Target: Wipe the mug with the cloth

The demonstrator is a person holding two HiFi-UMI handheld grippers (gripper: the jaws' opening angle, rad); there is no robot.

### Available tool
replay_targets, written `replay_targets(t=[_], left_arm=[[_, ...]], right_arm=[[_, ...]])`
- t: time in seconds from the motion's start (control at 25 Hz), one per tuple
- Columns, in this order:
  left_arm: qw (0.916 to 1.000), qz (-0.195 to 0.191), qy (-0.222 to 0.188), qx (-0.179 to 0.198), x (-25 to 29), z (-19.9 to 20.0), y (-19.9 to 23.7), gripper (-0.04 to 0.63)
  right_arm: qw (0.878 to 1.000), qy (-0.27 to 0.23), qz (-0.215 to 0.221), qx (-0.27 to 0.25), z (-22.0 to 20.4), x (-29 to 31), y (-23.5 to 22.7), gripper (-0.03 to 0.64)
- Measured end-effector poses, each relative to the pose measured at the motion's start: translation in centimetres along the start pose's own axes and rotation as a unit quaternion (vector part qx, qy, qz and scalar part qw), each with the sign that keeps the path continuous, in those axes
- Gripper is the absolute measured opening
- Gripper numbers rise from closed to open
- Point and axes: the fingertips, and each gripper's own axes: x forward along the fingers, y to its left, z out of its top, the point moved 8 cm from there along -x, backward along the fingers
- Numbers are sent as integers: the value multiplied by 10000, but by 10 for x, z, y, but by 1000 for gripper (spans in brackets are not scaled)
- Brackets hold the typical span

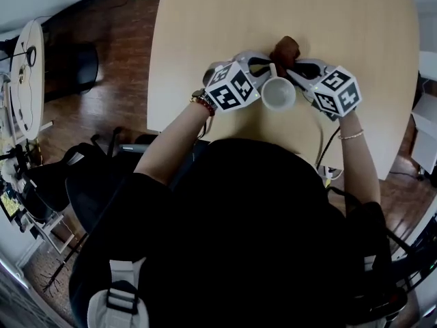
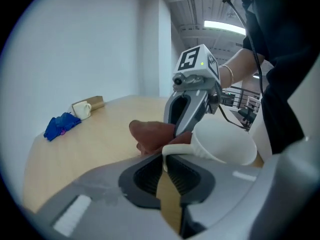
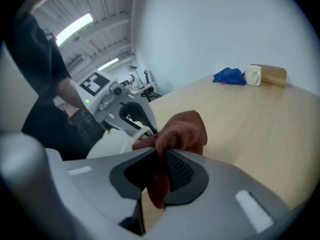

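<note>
A white mug (image 1: 278, 94) is held up over the light wooden table (image 1: 205, 33), its mouth facing the head view. My left gripper (image 2: 165, 160) is shut on the mug's handle (image 2: 172, 149), with the mug's body (image 2: 225, 143) to its right. My right gripper (image 3: 161, 156) is shut on a brown cloth (image 3: 182, 129), which bunches up beyond the jaws. In the head view the cloth (image 1: 285, 49) sits just behind the mug, between the left gripper (image 1: 263, 68) and the right gripper (image 1: 295, 67). Whether the cloth touches the mug I cannot tell.
At the table's far end lie a blue cloth (image 2: 60, 125), a second small mug (image 2: 82, 109) and a brown box (image 2: 96, 102). The table's near edge (image 1: 205, 132) is close to the person's body. Dark chairs (image 1: 75, 183) stand on the wooden floor at the left.
</note>
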Motion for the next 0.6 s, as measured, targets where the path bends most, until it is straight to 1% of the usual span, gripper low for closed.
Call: replay_targets(t=[0.08,0.16,0.24,0.32,0.48,0.6], left_arm=[[10000,11,7,-29,-2,-1,0,35],[10000,22,28,-39,-3,-2,0,35],[10000,37,56,-23,-2,-2,0,35],[10000,50,85,-11,-1,0,0,35],[9999,38,100,-11,-1,2,-1,35],[9999,39,119,23,-3,1,-1,35]], right_arm=[[9985,-109,520,-90,7,-13,2,52],[9965,-38,786,-272,11,-24,3,52],[9949,-25,931,-383,15,-32,2,52],[9933,-131,1084,-390,19,-40,2,52],[9876,-413,1509,-148,23,-52,5,51],[9865,-419,1583,50,17,-43,5,51]])
